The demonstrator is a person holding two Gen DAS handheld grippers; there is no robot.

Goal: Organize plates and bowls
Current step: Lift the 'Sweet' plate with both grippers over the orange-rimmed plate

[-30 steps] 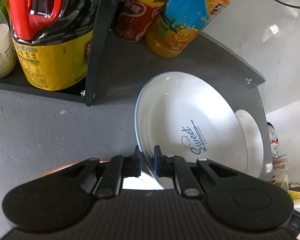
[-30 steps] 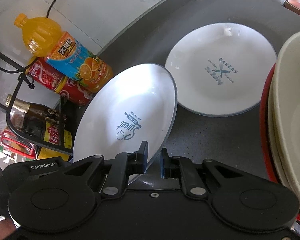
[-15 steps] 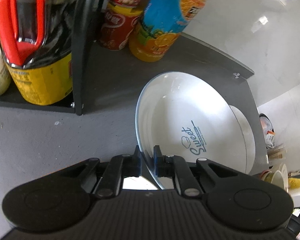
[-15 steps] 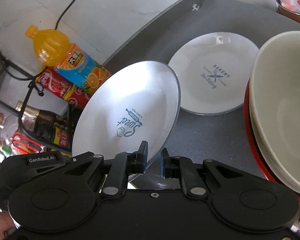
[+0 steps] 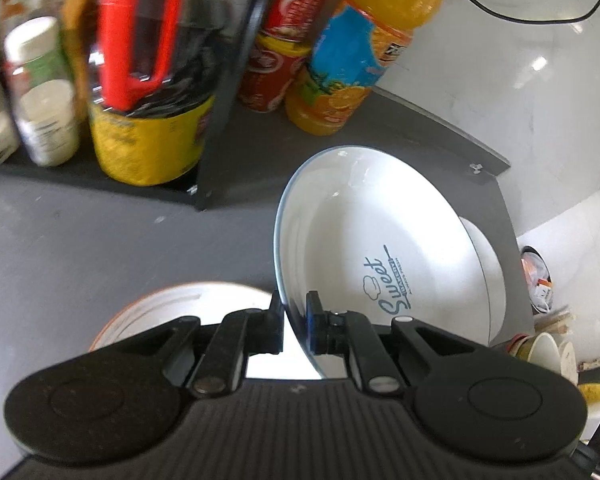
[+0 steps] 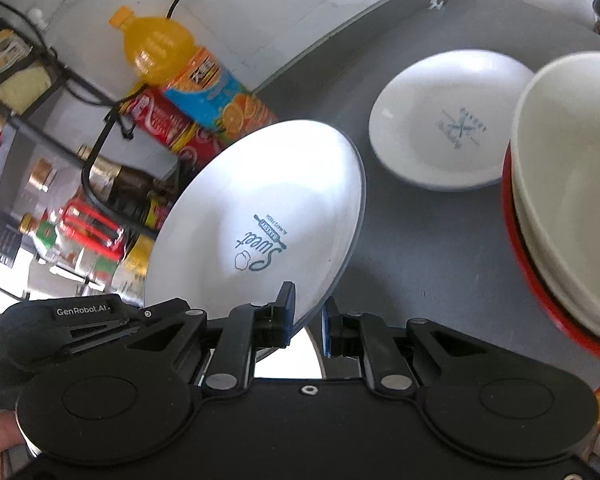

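Left wrist view: left gripper (image 5: 294, 326) clamped on the near rim of a white plate (image 5: 376, 252), one finger on each face. Plate is tilted steeply, lifted off the dark grey counter (image 5: 80, 240). Printed on it in blue: "Sweet", with a small "BAKERY" banner and a cloud-like mark. Below the gripper, a white bowl with an orange rim (image 5: 180, 308) sits on the counter. Behind, an orange drink bottle (image 5: 364, 60) with a blue label, a red can (image 5: 284, 44), and a dark bottle with a red handle and yellow label (image 5: 148, 92) on a black rack; label text too blurred to read.

Right wrist view: right gripper (image 6: 306, 324) fingers stand slightly apart astride the same plate's rim; contact cannot be told. The left gripper's body reads "GenRobot.AI". A second white plate (image 6: 444, 120) lies flat on the counter beyond, faint crossed-utensil emblem, lettering blurred. At right, cream bowls stacked in a red bowl (image 6: 572, 184).
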